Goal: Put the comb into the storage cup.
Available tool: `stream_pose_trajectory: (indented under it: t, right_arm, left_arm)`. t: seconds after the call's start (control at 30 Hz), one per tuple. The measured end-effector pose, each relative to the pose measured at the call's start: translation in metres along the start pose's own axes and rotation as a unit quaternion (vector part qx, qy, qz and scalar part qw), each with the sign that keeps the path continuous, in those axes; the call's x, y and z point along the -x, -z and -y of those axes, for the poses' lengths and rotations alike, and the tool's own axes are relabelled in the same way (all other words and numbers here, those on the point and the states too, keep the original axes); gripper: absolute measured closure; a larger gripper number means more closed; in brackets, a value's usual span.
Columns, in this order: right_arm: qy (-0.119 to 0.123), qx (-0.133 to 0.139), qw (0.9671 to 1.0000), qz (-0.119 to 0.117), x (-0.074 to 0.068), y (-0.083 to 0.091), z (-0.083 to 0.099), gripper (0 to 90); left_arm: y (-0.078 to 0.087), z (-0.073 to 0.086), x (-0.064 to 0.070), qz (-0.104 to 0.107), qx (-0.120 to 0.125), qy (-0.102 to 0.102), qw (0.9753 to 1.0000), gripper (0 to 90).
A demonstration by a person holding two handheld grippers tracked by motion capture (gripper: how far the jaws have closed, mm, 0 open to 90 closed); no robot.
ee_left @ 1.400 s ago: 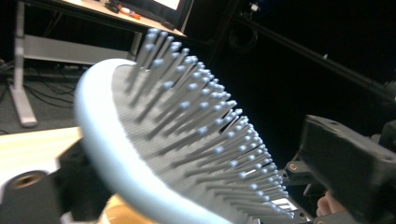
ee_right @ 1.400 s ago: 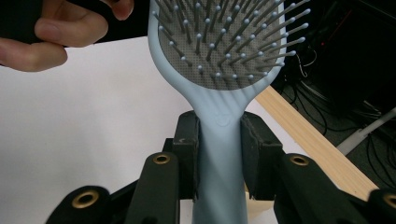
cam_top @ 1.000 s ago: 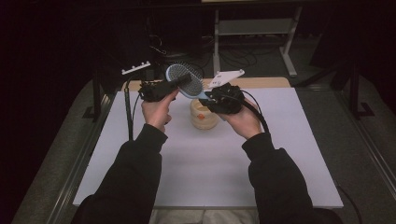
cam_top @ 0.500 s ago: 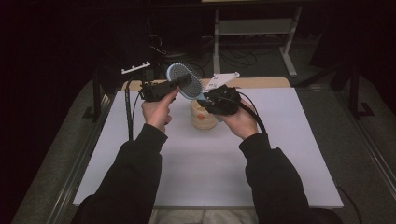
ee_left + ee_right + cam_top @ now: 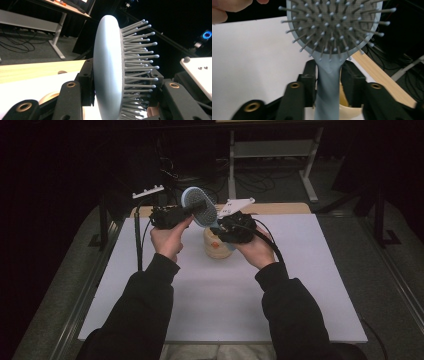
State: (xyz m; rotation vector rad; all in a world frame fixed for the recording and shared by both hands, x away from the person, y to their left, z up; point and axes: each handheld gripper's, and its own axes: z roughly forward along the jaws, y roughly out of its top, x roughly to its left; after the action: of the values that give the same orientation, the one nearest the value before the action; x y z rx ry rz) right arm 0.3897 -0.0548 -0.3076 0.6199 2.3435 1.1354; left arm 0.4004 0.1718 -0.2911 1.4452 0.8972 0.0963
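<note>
Table: white top across the centre and lower frame of the high view; pale wooden strip along its far edge.
Person: dark sleeves enter from the bottom of the high view; hands meet at upper centre.
Brush: light blue paddle hairbrush, held in the air at upper centre of the high view, above the cup; bristles grey with rounded tips.
Left gripper: jaws closed on the brush head, one jaw on the smooth back, the other among the bristles.
Right gripper: jaws closed on the brush handle, just below the head.
Cup: cream, standing on the table beneath the grippers; orange mark on its side.
</note>
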Motion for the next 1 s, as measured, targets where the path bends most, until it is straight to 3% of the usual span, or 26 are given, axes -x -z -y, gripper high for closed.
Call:
stream_pose_trajectory:
  t: [0.27,0.43,0.57,0.7,0.8,1.0]
  right_arm:
    - [-0.024,-0.011,0.9995,-0.015,0.007,0.001,0.005,41.9]
    - [-0.054,-0.012,0.9981,-0.027,0.015,0.005,0.01,26.0]
    - [-0.078,-0.027,0.9961,-0.03,0.02,0.007,0.017,12.7]
    - [-0.095,-0.037,0.9943,-0.03,0.025,0.011,0.027,0.4]
    - [-0.108,-0.045,0.9924,-0.04,0.029,0.014,0.036,0.0]
    - [-0.128,-0.038,0.9906,-0.031,0.036,0.03,0.051,0.0]
  left_arm:
    - [0.002,-0.007,0.004,0.002,-0.004,-0.019,0.9998,55.6]
    - [0.002,-0.011,0.004,0.001,-0.004,-0.029,0.9996,55.7]
    - [0.001,-0.016,0.004,-0.006,-0.015,-0.047,0.9988,55.8]
    - [0.001,-0.021,0.004,-0.006,-0.015,-0.046,0.9988,55.7]
    - [0.001,-0.027,0.005,-0.004,-0.016,-0.058,0.9982,55.7]
    - [0.002,-0.039,0.01,-0.005,-0.015,-0.075,0.9971,55.7]
